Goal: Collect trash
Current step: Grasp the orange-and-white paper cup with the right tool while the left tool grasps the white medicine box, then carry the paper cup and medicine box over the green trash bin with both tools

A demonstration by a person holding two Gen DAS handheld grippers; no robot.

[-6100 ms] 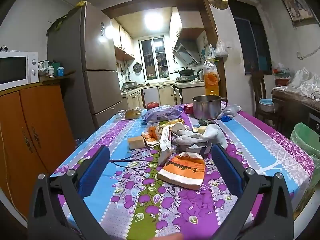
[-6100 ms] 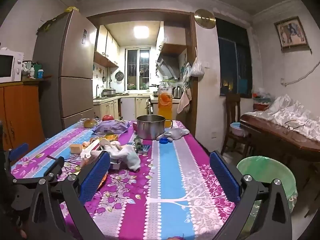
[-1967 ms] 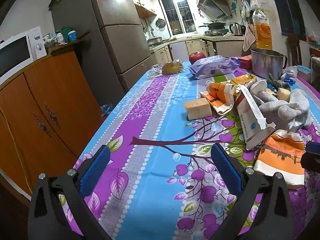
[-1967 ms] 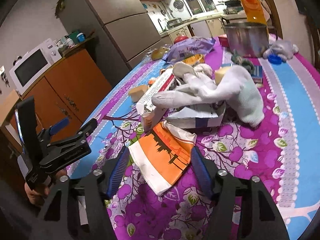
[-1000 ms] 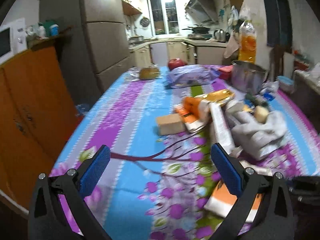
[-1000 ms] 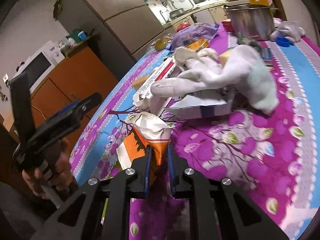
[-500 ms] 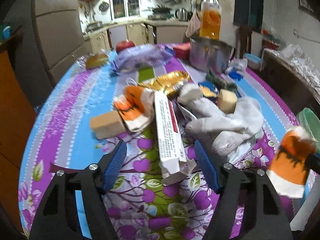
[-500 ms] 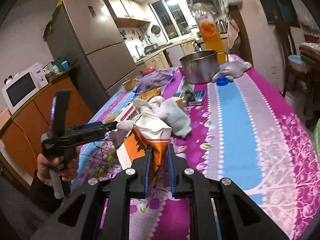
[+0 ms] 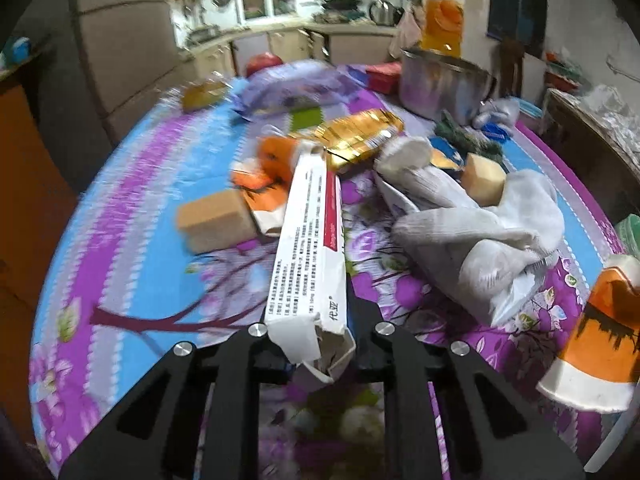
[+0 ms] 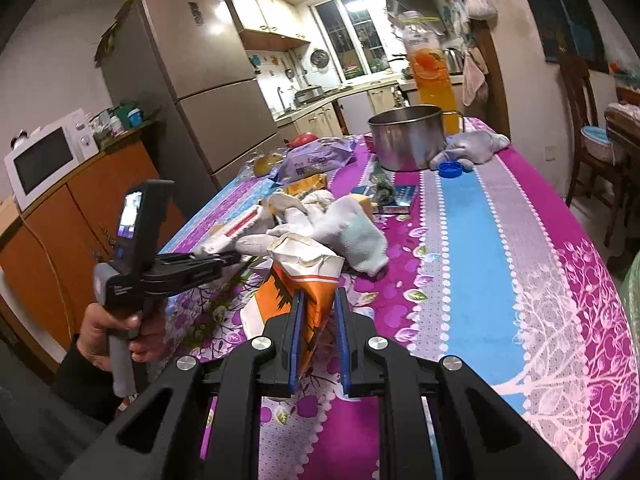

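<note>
Left wrist view: the left gripper is being closed, and its jaws are being pressed onto the near, torn end of the long white cardboard carton with a red stripe. The carton's far end is being supported among the litter on the counter covered with a purple, blue and white floral cloth, beside a tan sponge block and a heap of grey-white cloth gloves. The pick-up step is judged to be in hand. The orange-and-white crumpled paper packet is being held clear of the counter at the right edge.

Right wrist view: the same packet is being gripped between the jaws of the right gripper, which are closed tight on its lower part. The left gripper is being held by a hand at the carton's end. A steel pot is standing well beyond.

Next move, as judged: the carton is to be lifted straight out without the gloves being dragged along, and both items are to be carried to a bin; a green rim at the counter's right may be one, but this cannot be confirmed.
</note>
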